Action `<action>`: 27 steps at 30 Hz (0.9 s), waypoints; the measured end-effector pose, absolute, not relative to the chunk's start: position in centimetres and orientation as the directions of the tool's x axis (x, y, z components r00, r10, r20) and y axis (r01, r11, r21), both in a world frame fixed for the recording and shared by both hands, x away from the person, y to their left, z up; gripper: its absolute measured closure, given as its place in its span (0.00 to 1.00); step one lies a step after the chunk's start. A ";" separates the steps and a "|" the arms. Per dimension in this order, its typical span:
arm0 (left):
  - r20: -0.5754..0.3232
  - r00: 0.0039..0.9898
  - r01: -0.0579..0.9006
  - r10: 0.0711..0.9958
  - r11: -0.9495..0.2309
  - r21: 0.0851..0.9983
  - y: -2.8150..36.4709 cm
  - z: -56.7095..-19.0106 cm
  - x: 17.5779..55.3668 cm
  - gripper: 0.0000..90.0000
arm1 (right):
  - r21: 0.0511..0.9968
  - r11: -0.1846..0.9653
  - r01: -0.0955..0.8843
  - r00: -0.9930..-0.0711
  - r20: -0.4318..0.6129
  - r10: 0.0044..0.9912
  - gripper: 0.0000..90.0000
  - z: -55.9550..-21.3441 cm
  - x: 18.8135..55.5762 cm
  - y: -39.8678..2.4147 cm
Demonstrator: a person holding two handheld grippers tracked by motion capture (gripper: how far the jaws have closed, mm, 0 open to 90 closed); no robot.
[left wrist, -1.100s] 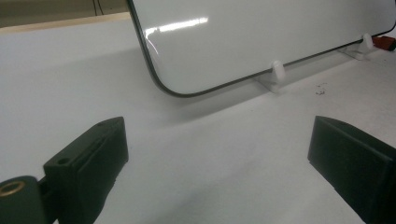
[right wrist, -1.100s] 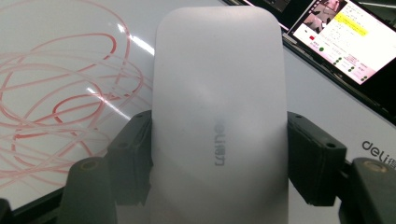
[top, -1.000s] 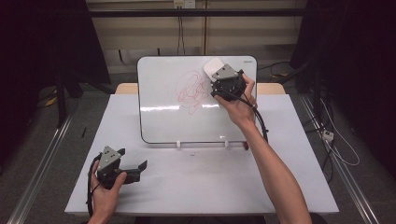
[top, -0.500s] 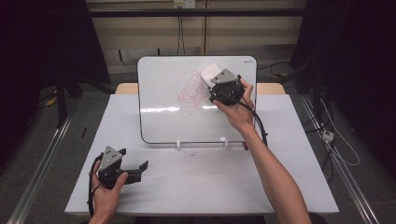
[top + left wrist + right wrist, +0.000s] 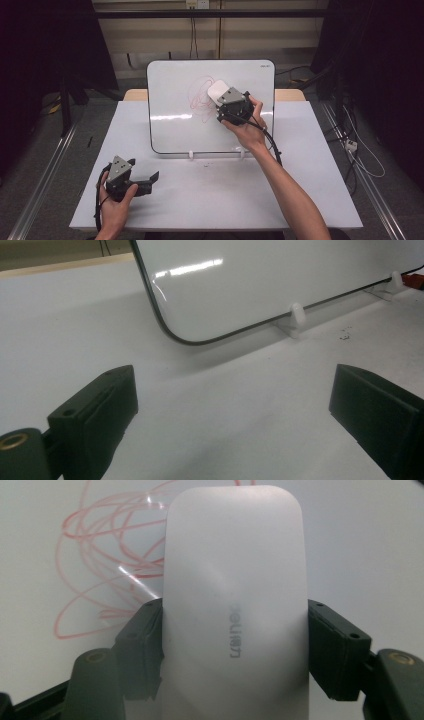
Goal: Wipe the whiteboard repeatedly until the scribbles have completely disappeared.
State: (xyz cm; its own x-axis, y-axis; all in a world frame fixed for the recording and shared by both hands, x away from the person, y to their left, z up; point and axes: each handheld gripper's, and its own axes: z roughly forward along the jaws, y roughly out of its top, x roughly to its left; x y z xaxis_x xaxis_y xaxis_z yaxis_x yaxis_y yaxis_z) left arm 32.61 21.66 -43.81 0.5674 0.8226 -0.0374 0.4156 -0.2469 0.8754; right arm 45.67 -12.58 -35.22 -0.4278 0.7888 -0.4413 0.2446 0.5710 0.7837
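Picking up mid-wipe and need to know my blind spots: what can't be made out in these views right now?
- Scribble under the eraser: hidden by the eraser in the right gripper view, so what remains there is unknown.
- Whether the eraser touches the whiteboard: its contact face is hidden.
- Corner logo, high view: too small to read.
- Dark specks on the table, left gripper view: too small to identify.

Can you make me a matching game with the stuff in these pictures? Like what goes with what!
Things:
1. eraser
2. scribble
3. left gripper
4. whiteboard

Descriptions:
A. open, low over the table
B. red loops on the board
C. squeezed between the right gripper's jaws
D. propped up on little white feet

Pairs: 1-C, 2-B, 3-A, 4-D
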 end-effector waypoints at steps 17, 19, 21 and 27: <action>-0.032 0.590 0.412 0.807 -0.267 0.871 21.0 -43.9 32.8 0.06 | 0.803 0.525 0.283 -0.355 -0.421 0.835 0.35 -33.2 47.4 -14.4; -0.041 0.581 0.414 0.813 -0.252 0.875 21.4 -43.9 32.7 0.06 | 0.803 0.524 0.284 -0.351 -0.421 0.836 0.35 -32.6 47.8 -15.0; -0.044 0.571 0.416 0.820 -0.242 0.877 21.8 -43.9 32.6 0.06 | 0.808 0.512 0.291 -0.332 -0.416 0.846 0.35 -32.1 48.2 -15.7; -0.050 0.557 0.416 0.829 -0.226 0.881 22.4 -43.7 32.6 0.06 | 0.825 0.479 0.298 -0.296 -0.398 0.869 0.35 -31.4 48.7 -16.7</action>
State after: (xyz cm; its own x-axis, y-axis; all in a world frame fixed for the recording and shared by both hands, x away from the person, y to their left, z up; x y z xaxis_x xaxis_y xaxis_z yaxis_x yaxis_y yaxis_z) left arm 32.57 22.37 -43.69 0.5567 0.8292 -0.0504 0.4159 -0.2256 0.8810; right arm 48.65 -16.66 -31.39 -0.2955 0.8686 -0.3978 0.2981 0.4795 0.8254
